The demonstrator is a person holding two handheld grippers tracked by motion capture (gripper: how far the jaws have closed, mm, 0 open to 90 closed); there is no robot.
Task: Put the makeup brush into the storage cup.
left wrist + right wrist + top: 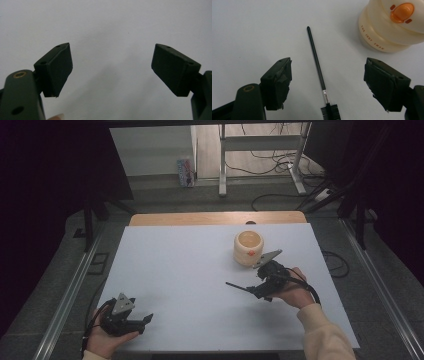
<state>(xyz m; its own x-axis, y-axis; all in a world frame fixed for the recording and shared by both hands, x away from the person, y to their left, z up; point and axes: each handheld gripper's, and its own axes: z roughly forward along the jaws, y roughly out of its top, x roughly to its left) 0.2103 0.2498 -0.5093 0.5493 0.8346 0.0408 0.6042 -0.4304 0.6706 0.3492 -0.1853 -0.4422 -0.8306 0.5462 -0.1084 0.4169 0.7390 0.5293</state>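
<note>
The slim black brush with a bristled head [318, 65] lies flat on the white surface [190, 270], between the spread, empty right tongs [328, 75]. Near it stands a cream round plastic container [387, 27] lettered "THE JUDY SWAN". The left tongs [112, 67] gape empty.

Glossy cream plastic holder [387, 27], matt black brush handle [315, 58], matt white tabletop [190, 270].

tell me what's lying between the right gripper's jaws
A thin black brush lies on the white table between the open jaws of the right gripper, seen in the right gripper view.
</note>
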